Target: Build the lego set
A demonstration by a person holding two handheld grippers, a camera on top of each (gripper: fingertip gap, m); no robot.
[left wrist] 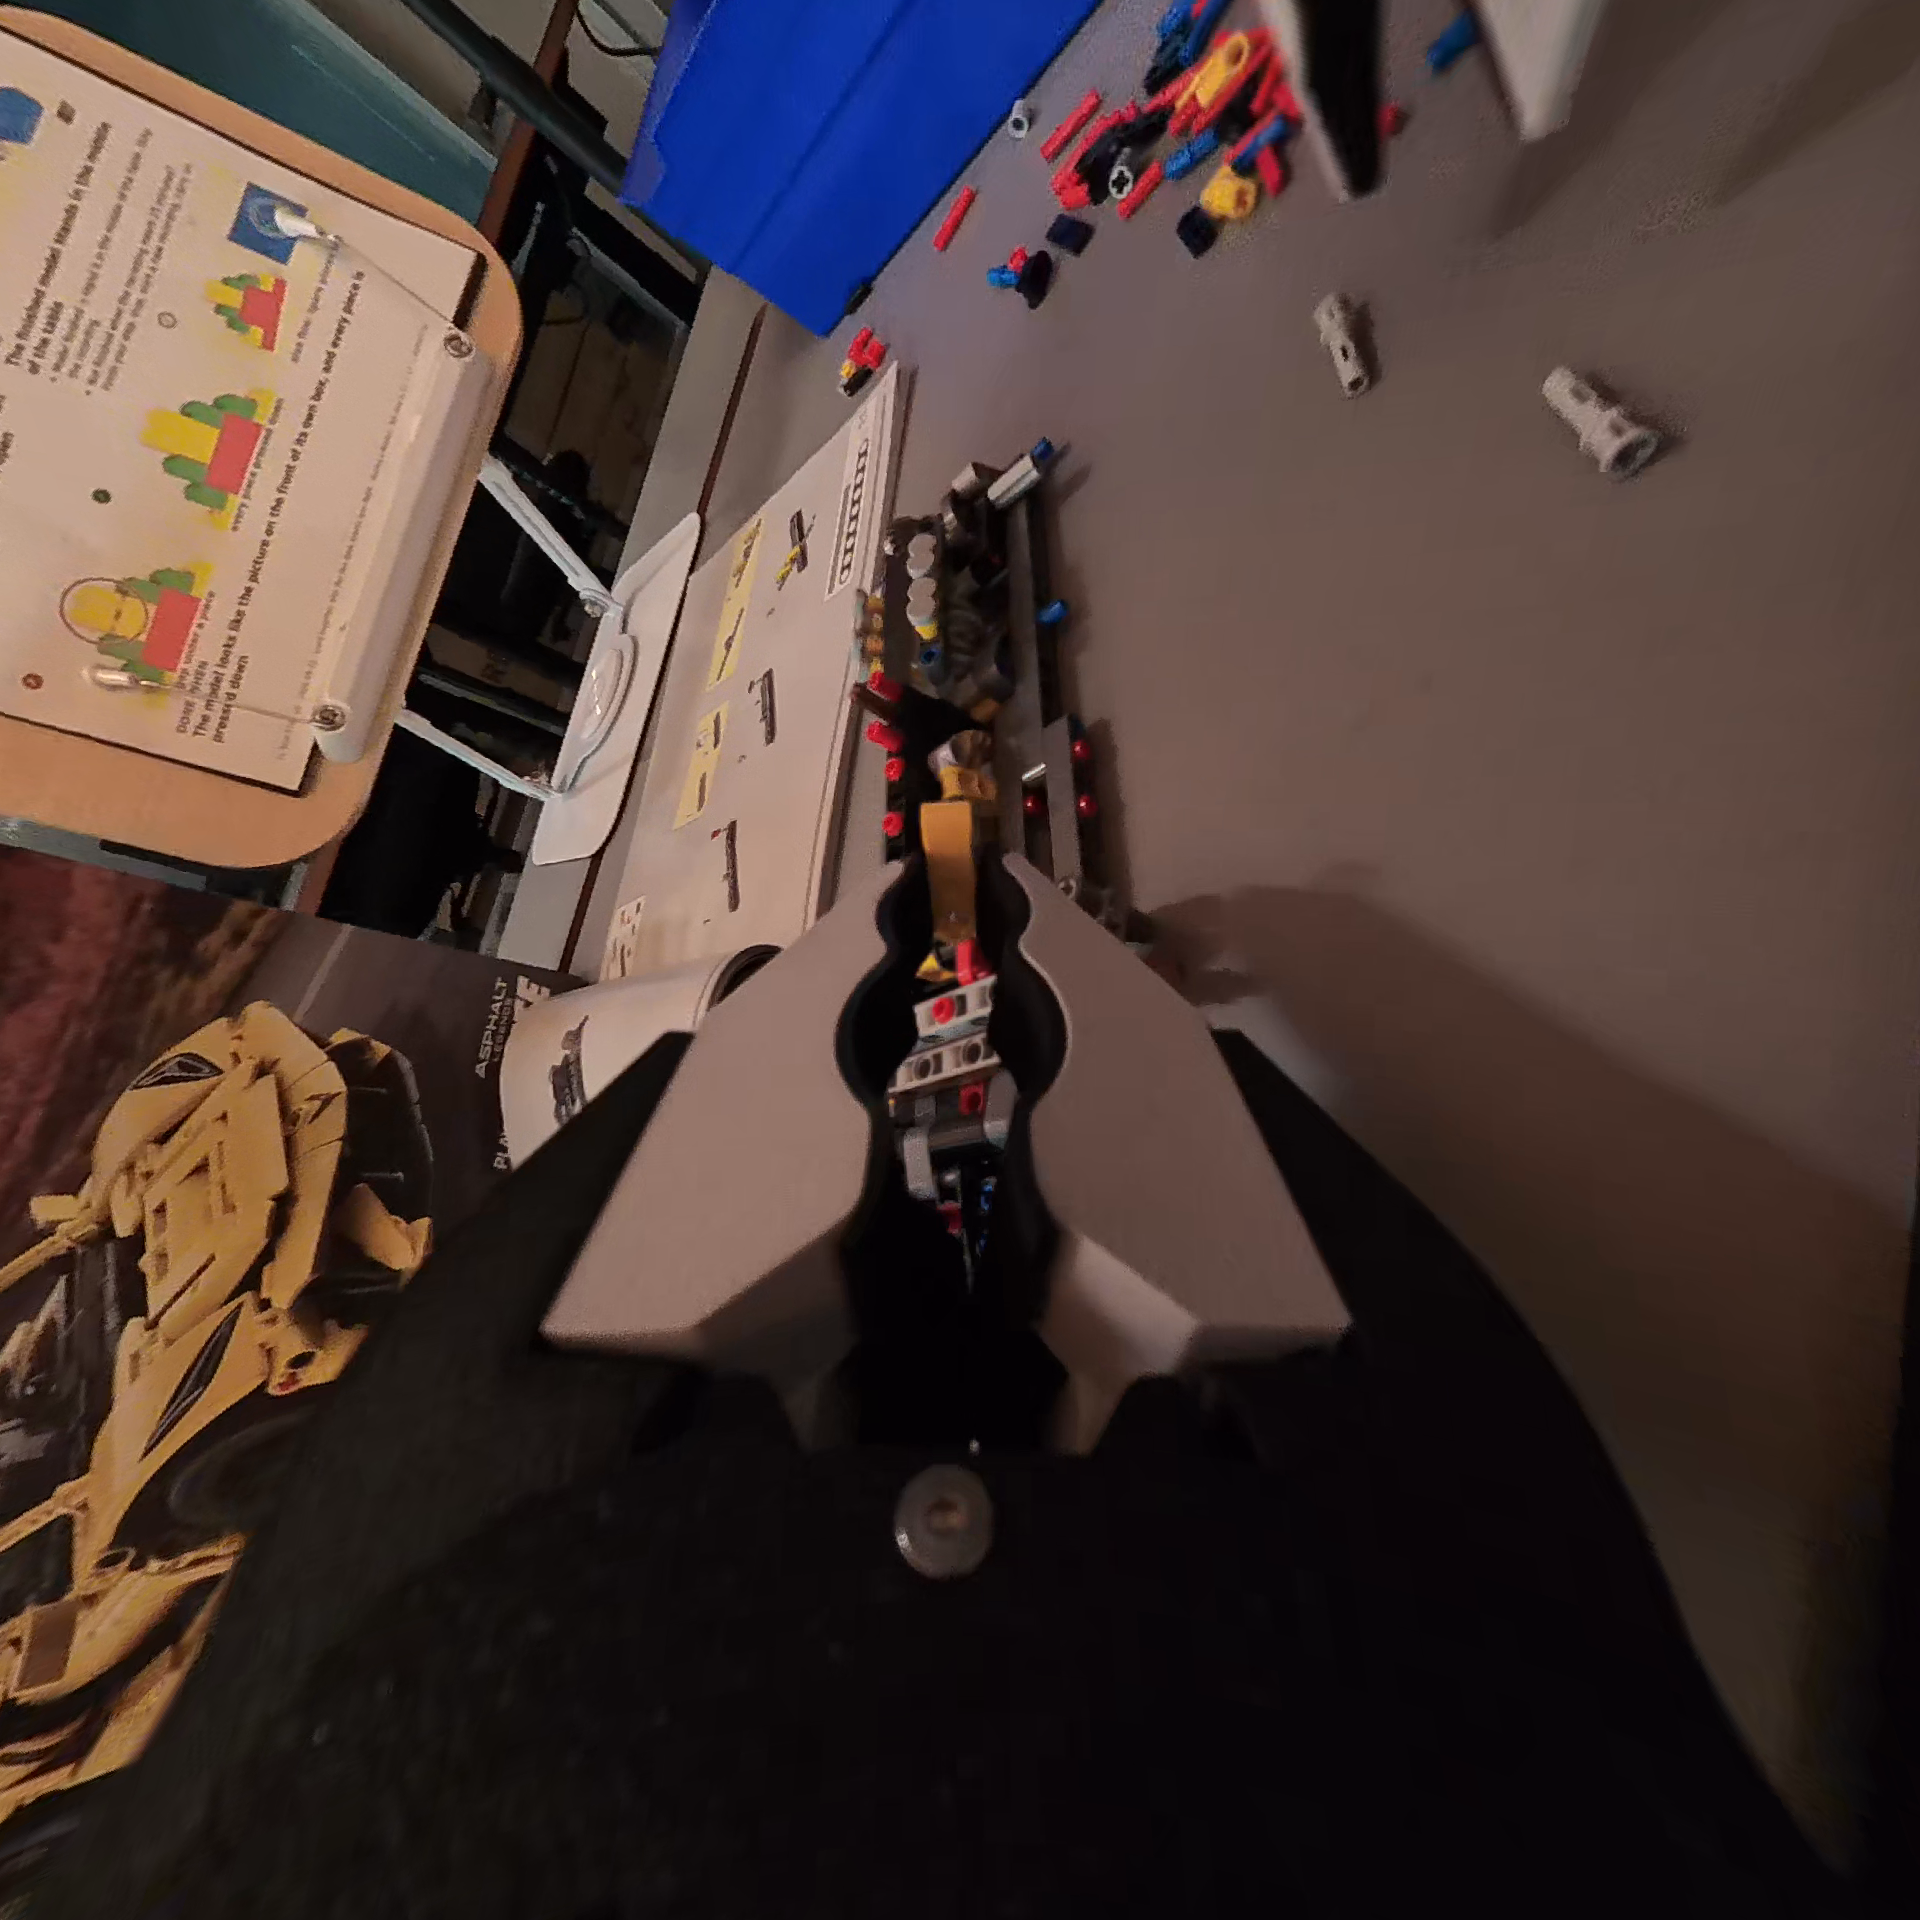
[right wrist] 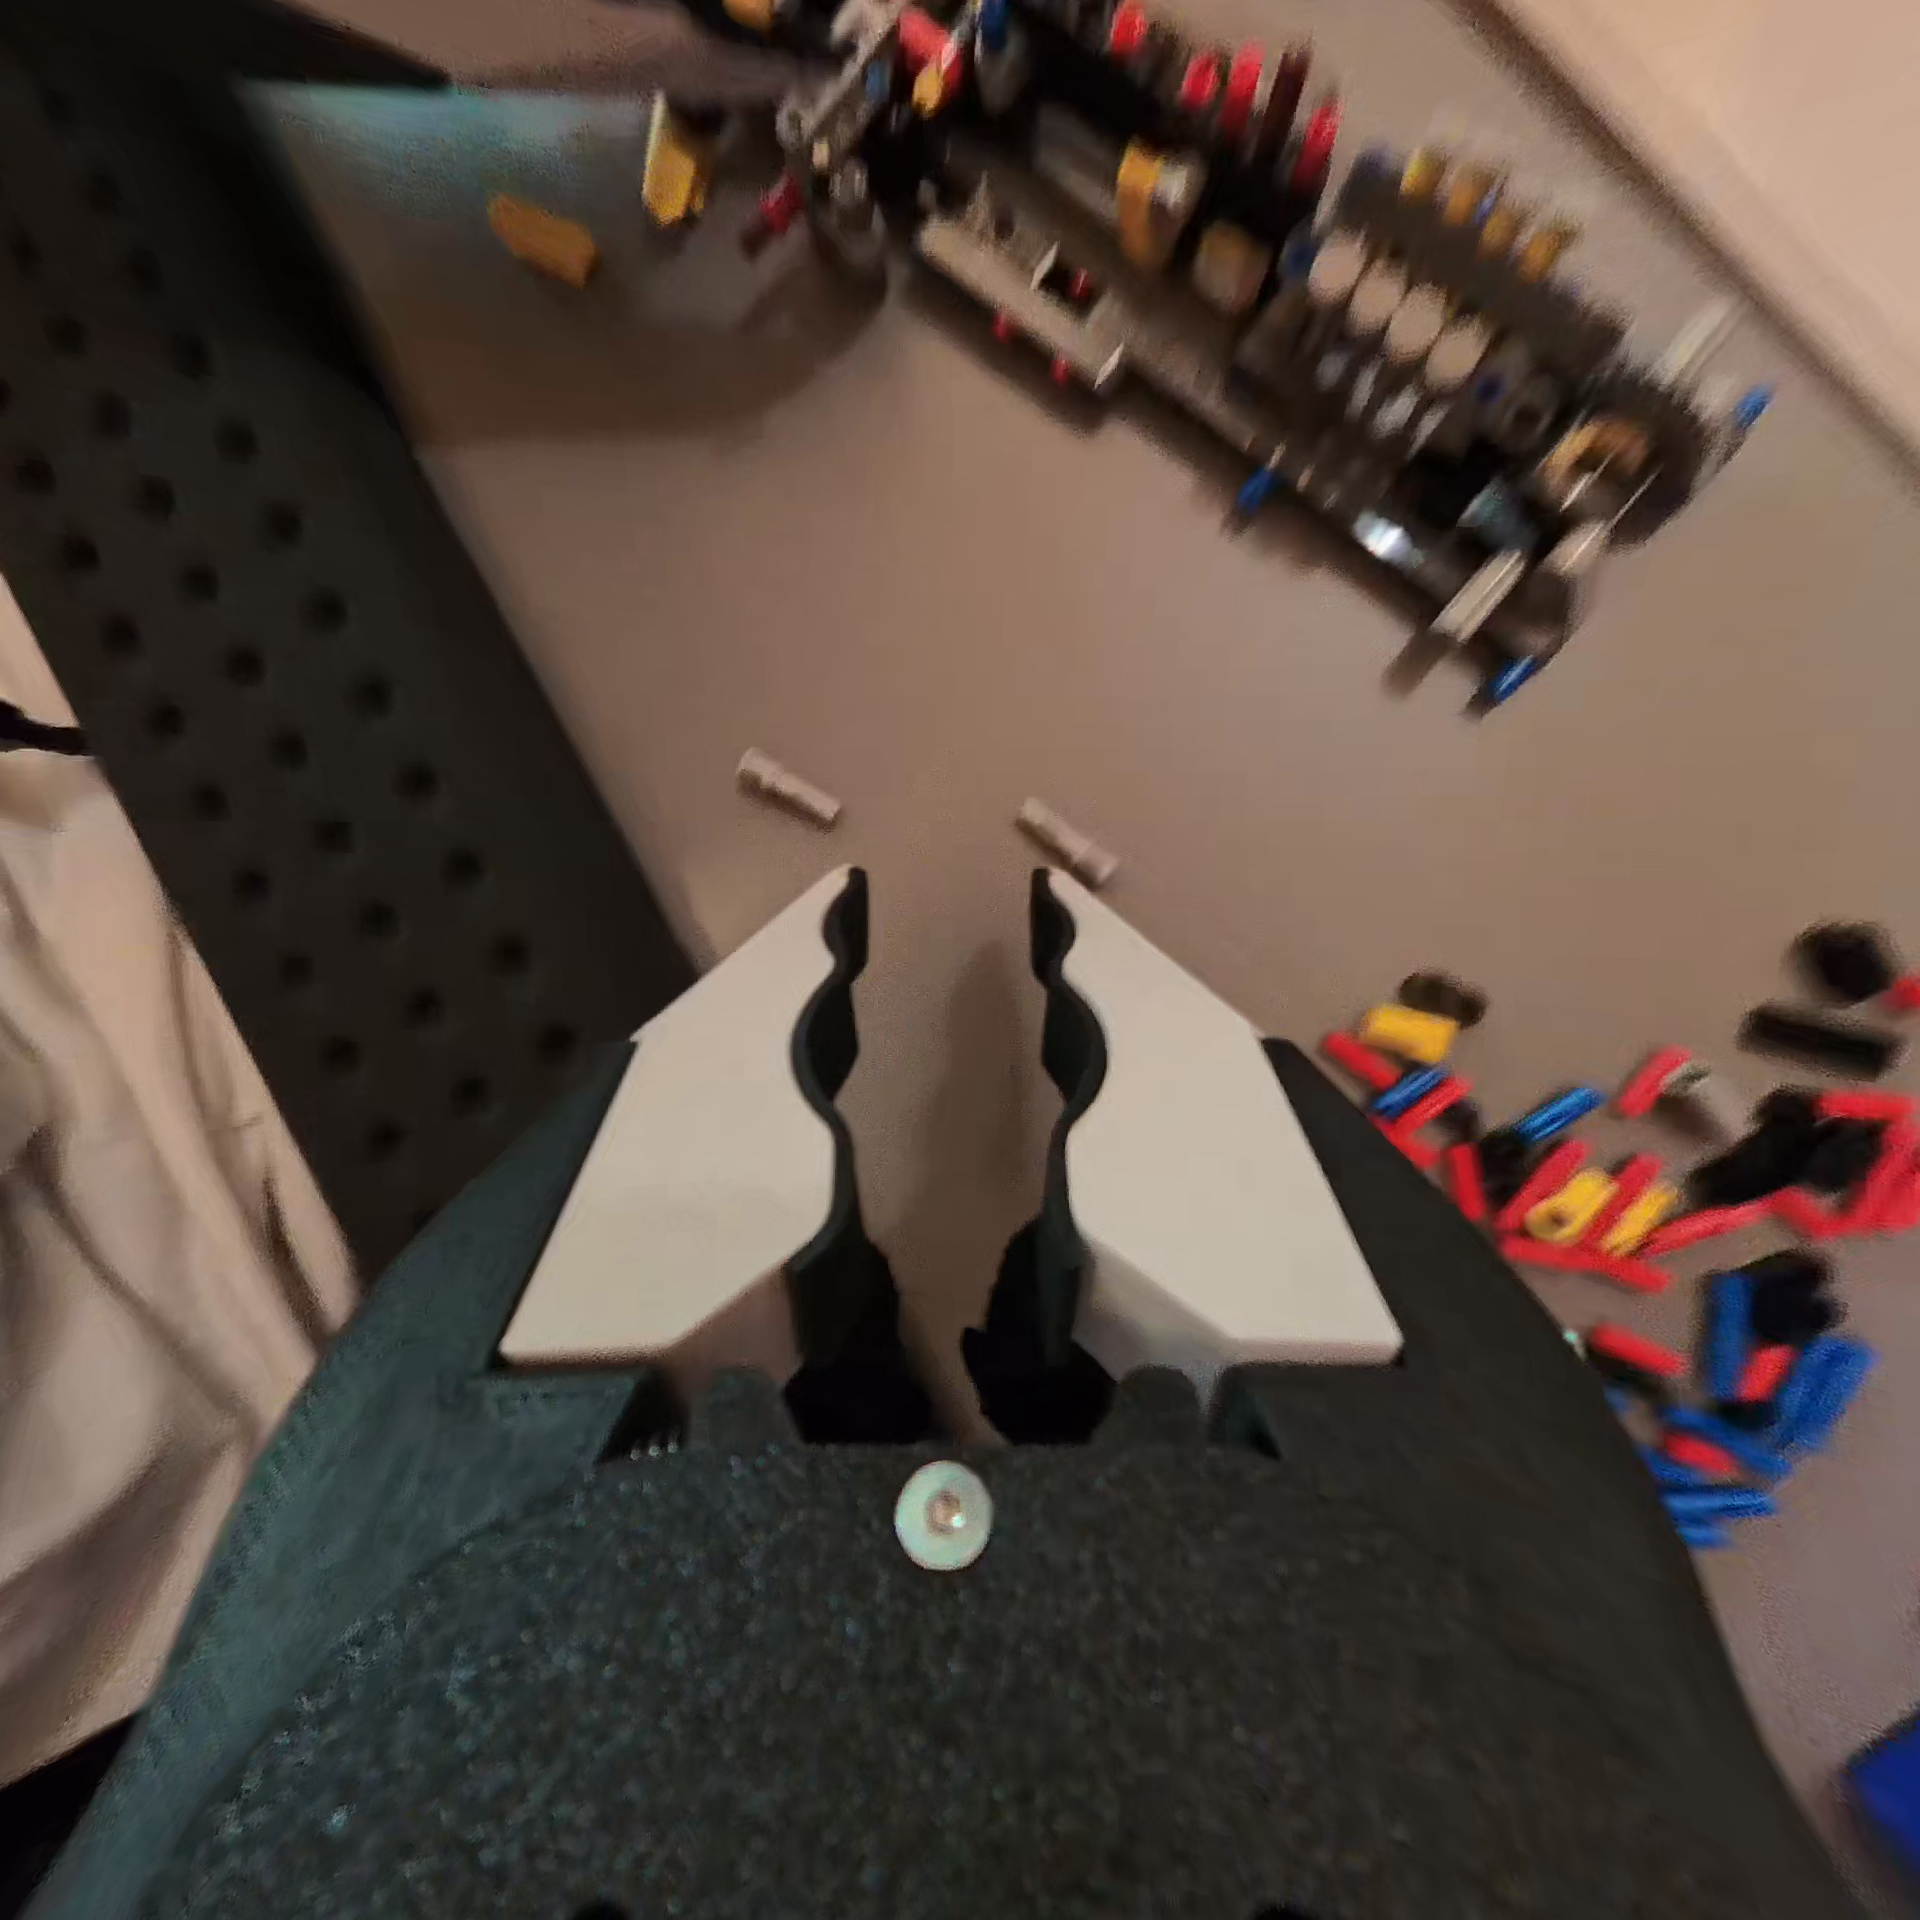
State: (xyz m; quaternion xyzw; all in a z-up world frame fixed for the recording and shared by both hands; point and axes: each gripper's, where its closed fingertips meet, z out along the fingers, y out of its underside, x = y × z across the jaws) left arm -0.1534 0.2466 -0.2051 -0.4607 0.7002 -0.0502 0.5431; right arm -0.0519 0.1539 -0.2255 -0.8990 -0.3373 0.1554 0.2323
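Two grippers: one busy, one free, both over a grey table [left wrist: 1455, 727].
Left gripper [left wrist: 951, 914]: jaws drawn nearly together on the near end of the half-built Lego chassis [left wrist: 977, 665]; a mustard-yellow piece and red pins sit right btwn the tips. Looks like a clamp on the model, but actual contact is hard to confirm.
Right gripper [right wrist: 948, 883]: jaws parted about halfway, nothing held, hovering above bare table.
Chassis: long grey/black frame w/ red and blue pins, lying flat next to the open instruction booklet [left wrist: 769, 665]. In right wrist view it sits well beyond the free jaws, blurred.
Grey connectors: two small tube-like pieces; one [right wrist: 787, 790] just ahead-left of the right tips, the other [right wrist: 1068, 844] just ahead-right, almost touching the right finger.
Loose parts pile [right wrist: 1621, 1195]: red, blue, black, yellow bits, off to the right side.
Other: blue bin [left wrist: 831, 135], set's box w/ gold car picture [left wrist: 208, 1247], both at table edge.
Risk 1: right view is motion-smeared, so the pick may be misaimed; a finger could nudge a connector and it'd likely roll away, being round.
Risk 2: jaws straddle neither connector; closing now would prob. grab air.
Risk 3: left grip is at one end only; pressing a part in far along the frame could lever or flex the chassis and pop pins loose.
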